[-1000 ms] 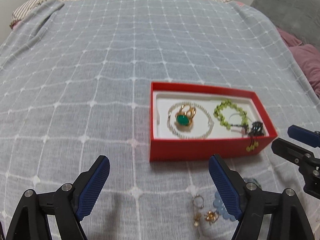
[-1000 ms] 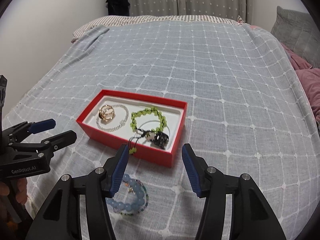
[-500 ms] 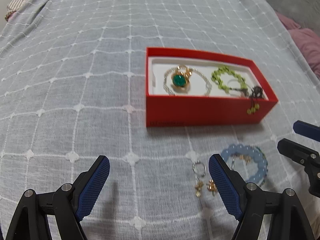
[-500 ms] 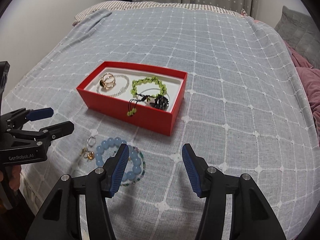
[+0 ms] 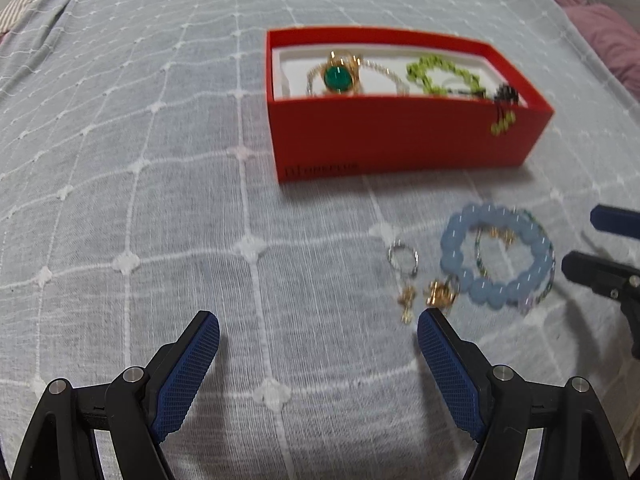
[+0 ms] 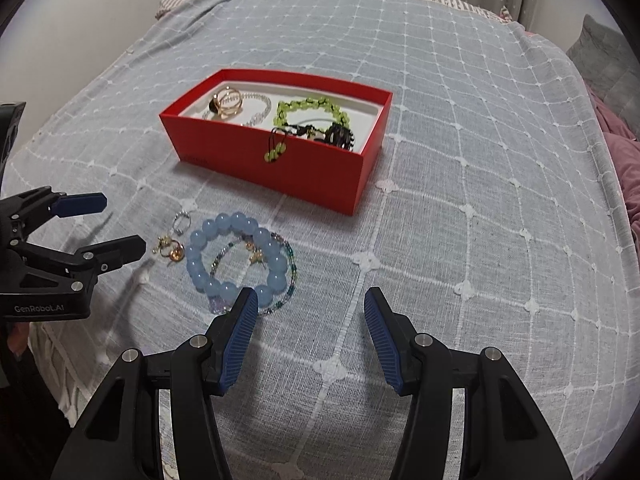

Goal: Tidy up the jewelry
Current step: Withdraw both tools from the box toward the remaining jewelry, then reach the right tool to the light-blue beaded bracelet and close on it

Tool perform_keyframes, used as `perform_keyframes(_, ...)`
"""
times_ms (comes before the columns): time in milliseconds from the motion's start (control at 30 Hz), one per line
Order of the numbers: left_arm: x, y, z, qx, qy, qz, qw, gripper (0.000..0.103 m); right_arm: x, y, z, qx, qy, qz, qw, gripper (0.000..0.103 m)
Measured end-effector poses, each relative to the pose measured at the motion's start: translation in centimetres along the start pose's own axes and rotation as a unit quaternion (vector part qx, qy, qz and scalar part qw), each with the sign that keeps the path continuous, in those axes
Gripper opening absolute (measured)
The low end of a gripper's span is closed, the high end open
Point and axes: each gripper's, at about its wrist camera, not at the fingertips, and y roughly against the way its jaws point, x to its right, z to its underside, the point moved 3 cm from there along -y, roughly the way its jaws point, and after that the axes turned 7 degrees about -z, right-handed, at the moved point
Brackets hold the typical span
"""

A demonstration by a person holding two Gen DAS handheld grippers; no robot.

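Grey checked bedspread (image 6: 440,200) carries a red box (image 6: 304,168) — blue bead bracelet (image 6: 236,256), earrings (image 6: 172,246) alongside.

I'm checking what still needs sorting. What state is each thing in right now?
Red box: open, no lid on.
Green bead bracelet: in the box, tassel over the wall.
Green-stone ring: in the box.
Blue bead bracelet: loose on the bedspread.
Earrings: loose on the bedspread.
Left gripper: open, empty.
Right gripper: open, empty.

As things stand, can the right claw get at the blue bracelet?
Probably yes. The blue bracelet lies bare on the bedspread, just ahead-left of the open, empty right claw. Nothing covers it; the left claw sits off to its side.
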Motion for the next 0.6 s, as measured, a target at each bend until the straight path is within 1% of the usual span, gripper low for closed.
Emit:
perform_keyframes(133, 0.1, -0.3, 0.7, -0.006, -0.009, -0.001, 0.9999, 0.085, 0.0, -0.2, 0.1, -0.004, 0.001, -0.003, 1.000, 0.058)
perform_keyframes(367, -0.1, 0.0, 1.0, -0.007, -0.005, 0.011, 0.9999, 0.085, -0.4, -0.5, -0.4, 0.001, -0.005, -0.017, 1.000, 0.058)
perform_keyframes(467, 0.1, 0.0, 1.1, -0.010, -0.010, 0.017, 0.9997, 0.085, -0.7, -0.7, -0.7, 0.002, -0.005, -0.023, 1.000, 0.057)
perform_keyframes(533, 0.3, -0.1, 1.2, -0.011, -0.016, 0.015, 0.9997, 0.085, -1.0, -0.8, -0.9, 0.004, 0.000, -0.023, 1.000, 0.046)
perform_keyframes(567, 0.3, -0.1, 1.2, -0.012, -0.019, 0.015, 0.9996, 0.085, -1.2, -0.9, -1.0, 0.004, 0.002, -0.022, 1.000, 0.038)
perform_keyframes(600, 0.4, -0.1, 1.3, -0.013, -0.021, 0.014, 0.9996, 0.085, -1.4, -1.0, -1.1, 0.003, 0.004, -0.024, 1.000, 0.034)
